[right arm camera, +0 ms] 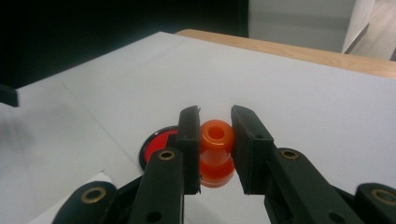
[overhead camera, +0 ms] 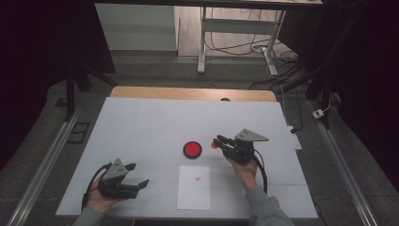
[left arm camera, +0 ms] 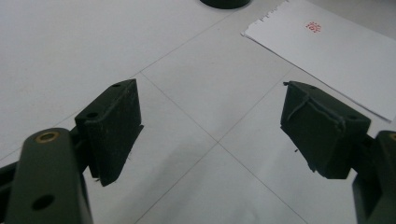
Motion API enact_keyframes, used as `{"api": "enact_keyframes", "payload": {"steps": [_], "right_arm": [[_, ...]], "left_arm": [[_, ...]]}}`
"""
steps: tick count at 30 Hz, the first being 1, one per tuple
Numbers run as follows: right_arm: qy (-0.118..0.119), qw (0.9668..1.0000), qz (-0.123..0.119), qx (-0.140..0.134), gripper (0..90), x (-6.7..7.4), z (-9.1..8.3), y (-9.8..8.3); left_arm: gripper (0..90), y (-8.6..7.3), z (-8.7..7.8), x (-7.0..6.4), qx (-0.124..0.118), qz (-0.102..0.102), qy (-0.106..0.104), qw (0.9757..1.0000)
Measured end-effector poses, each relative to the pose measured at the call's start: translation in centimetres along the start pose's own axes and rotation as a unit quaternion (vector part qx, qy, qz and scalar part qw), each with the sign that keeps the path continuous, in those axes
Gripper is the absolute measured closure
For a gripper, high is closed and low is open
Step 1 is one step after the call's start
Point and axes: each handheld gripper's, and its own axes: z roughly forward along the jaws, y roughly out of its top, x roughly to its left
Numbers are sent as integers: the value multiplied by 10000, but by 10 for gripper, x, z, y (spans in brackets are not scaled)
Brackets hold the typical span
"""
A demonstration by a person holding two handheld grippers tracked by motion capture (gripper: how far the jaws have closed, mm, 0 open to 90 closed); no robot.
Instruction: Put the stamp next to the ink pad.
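Stamp held beside ink pad.
Right gripper clamps orange stamp near red pad; left gripper gapes wide over bare table.

The high view looked down and forward from above the person's side of the tabletop. Each tongs camera sat low and close. All three saw the red disc.

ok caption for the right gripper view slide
Right gripper clamps an orange stamp beside the red ink pad.

Orange stamp, red ink pad, white paper
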Motion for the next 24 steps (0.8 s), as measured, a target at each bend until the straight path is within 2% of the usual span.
{"api": "enact_keyframes", "payload": {"steps": [9,14,17,24], "right_arm": [[-135,9997,81,205,733,-10,24,-4],[-224,9990,-26,384,733,-12,36,-7],[-278,9983,-57,509,732,-14,41,-11],[-346,9977,-11,579,732,-18,47,-17]], "left_arm": [[207,0,0,1,-21,-21,-15,10000],[206,-1,0,2,0,-26,-19,10000],[206,-1,1,3,0,-36,-18,10000],[206,-1,0,3,-13,-51,-41,10000]]}}
